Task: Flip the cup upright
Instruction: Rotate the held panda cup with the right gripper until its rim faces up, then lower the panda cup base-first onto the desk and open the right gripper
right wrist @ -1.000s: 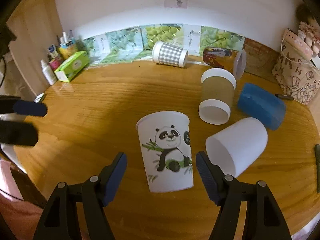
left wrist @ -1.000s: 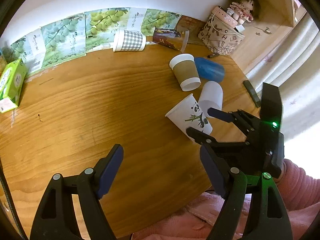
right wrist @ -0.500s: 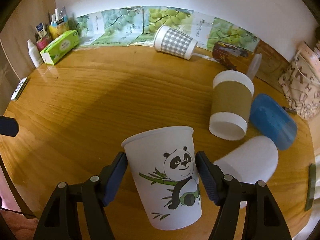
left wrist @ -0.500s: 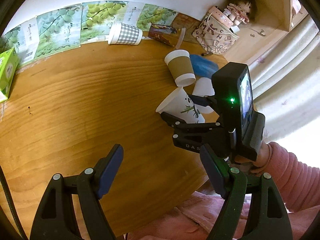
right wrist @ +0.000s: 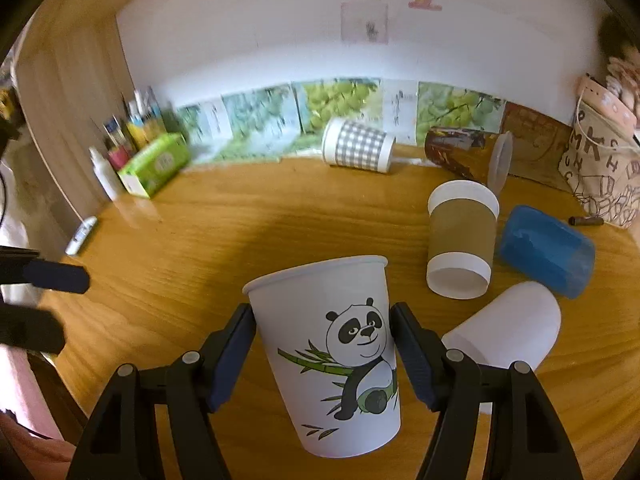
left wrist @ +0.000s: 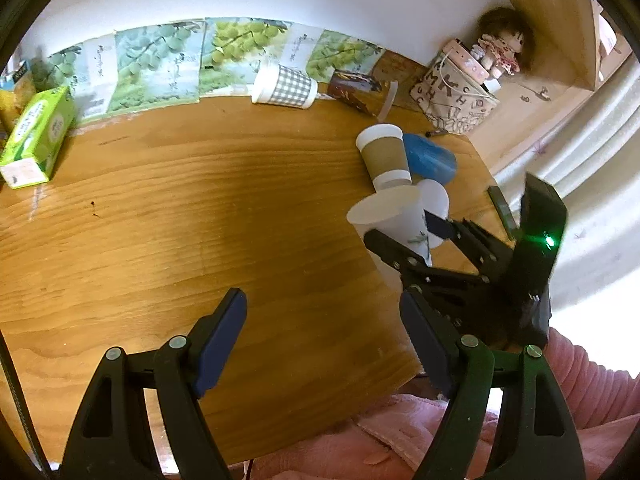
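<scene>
A white paper cup with a panda print (right wrist: 332,352) stands mouth up between the pads of my right gripper (right wrist: 322,356), which is shut on its sides. In the left wrist view the same panda cup (left wrist: 394,220) is held by the right gripper (left wrist: 404,234) near the table's right edge, slightly tilted; whether its base touches the table is hidden. My left gripper (left wrist: 320,340) is open and empty above the front of the wooden table (left wrist: 180,220).
Several cups lie on their sides: a brown-sleeved cup (right wrist: 460,248), a blue cup (right wrist: 544,252), a plain white cup (right wrist: 508,328), a checked cup (right wrist: 358,150) and a dark printed cup (right wrist: 464,154). A green tissue box (right wrist: 156,164) and bottles stand at the left; a patterned bag (right wrist: 604,176) at the right.
My right gripper closed on the panda cup and moved in with it; the cup now sits deeper between the fingers. The left gripper stayed open and drew back slightly.
</scene>
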Available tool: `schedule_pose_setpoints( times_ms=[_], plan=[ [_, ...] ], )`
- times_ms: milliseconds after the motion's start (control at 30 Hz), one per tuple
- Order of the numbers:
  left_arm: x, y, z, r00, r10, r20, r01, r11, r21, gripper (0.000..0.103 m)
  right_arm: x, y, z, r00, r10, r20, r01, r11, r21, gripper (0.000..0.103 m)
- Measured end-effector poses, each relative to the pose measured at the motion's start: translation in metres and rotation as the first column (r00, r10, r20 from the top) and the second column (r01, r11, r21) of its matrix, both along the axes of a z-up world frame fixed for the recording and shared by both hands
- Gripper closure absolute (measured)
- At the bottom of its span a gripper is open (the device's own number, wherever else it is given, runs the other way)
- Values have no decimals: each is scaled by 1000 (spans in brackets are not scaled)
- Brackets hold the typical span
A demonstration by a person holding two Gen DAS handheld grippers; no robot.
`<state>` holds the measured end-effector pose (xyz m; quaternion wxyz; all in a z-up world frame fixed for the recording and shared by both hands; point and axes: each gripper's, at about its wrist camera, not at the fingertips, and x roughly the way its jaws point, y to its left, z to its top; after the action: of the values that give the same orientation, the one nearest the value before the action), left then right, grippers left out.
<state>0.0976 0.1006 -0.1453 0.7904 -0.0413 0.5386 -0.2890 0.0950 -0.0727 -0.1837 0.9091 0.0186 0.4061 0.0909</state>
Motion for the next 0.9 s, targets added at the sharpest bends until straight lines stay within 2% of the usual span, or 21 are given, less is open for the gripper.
schedule_pose_setpoints(
  times_ms=[133, 367, 633, 900],
  plan=[
    [-3, -2, 4, 999, 45, 14, -45, 999, 16, 21, -13, -4, 3, 997, -31, 73, 27, 998, 53, 33],
    [-5, -3, 5, 991, 132, -11, -132, 991, -4, 21, -30, -9, -5, 980, -84, 183, 74, 995, 61, 33],
    [-15, -5, 6, 979, 202, -5, -201, 979, 36, 21, -46, -12, -25, 977, -59, 204, 37, 993, 111, 33],
    [-27, -15, 3, 975, 220, 17, -221, 971, 92, 21, -64, -24, -43, 975, -47, 216, 18, 991, 134, 33]
  ],
)
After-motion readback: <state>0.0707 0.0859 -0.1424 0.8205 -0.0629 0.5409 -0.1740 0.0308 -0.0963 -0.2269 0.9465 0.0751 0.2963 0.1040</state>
